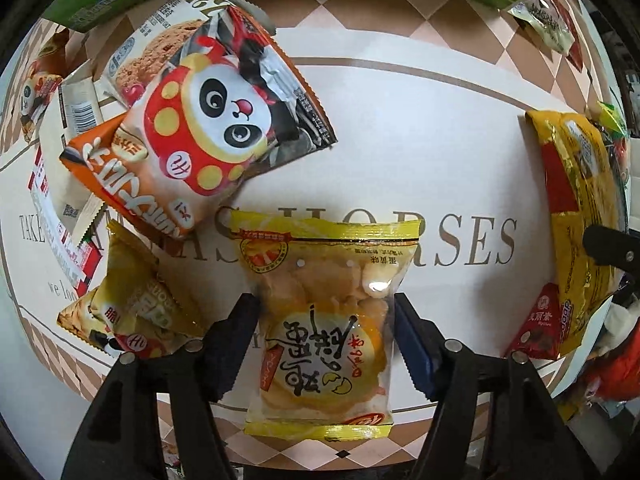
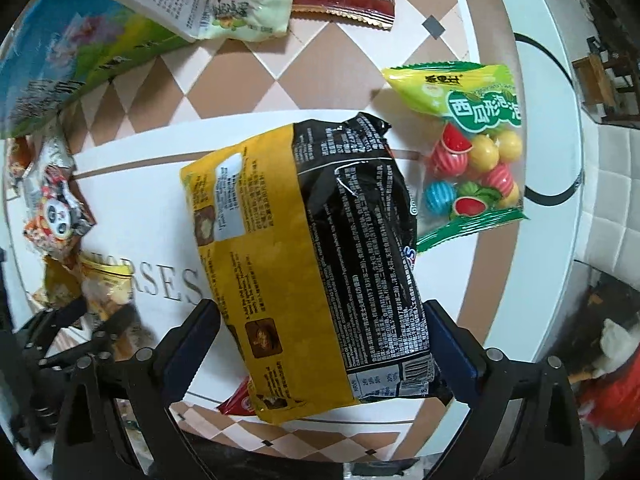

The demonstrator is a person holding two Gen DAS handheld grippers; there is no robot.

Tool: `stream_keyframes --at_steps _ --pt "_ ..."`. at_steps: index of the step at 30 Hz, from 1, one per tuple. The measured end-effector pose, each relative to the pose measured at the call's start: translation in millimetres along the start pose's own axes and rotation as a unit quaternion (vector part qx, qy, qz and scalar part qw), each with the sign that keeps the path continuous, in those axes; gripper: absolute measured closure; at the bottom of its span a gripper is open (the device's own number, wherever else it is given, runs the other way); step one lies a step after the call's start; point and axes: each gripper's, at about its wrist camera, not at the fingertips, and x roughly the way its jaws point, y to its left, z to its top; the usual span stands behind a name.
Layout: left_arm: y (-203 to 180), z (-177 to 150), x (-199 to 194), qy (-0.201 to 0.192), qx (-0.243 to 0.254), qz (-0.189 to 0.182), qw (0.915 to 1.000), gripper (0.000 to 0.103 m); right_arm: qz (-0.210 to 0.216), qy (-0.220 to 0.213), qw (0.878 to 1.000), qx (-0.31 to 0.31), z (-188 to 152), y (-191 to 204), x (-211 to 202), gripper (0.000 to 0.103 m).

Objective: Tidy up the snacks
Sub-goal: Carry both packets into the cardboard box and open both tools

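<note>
The left hand-held gripper pinches a yellow pack by its sides, near the panda bag, likely to group snacks. The right hand-held gripper clamps a noodle pack above the counter, beside the gum bag.

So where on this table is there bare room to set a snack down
The widest bare patch is the white middle of the table, between the panda packet and the yellow-red bag. The left side is crowded with overlapping packets; the watermelon gum bag fills the right edge.
</note>
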Motion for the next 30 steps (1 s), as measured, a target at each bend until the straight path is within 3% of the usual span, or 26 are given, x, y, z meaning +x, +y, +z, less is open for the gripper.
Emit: stream_keyframes --at_steps 6,11,13,17,24,30 --pt "9 2 5 0.016 -0.004 -0.022 0.9996 0.037 -0.016 -0.004 1.000 -0.019 1 2 -1 0.001" --pt "8 -1 5 0.017 -0.001 -0.024 0.9996 0.037 -0.022 0.019 0.999 -0.015 3 3 18 0.001" --pt "23 -1 8 0.009 -0.004 -0.025 0.9996 0.041 -0.026 0.021 0.999 -0.010 3 3 22 0.001" --pt "30 -11 -1 -0.004 -0.005 -0.020 0.9998 0.053 -0.039 0.008 0.999 0.000 -2 0 17 0.013" --pt "38 -13 -29 -0.032 -0.009 -0.020 0.9992 0.060 -0.024 -0.031 0.999 0.018 -20 -8 -7 0.014" --pt "46 -19 -72 -0.065 -0.009 -0.026 0.9975 0.065 0.016 -0.055 0.998 0.033 -36 -24 -41 0.014"
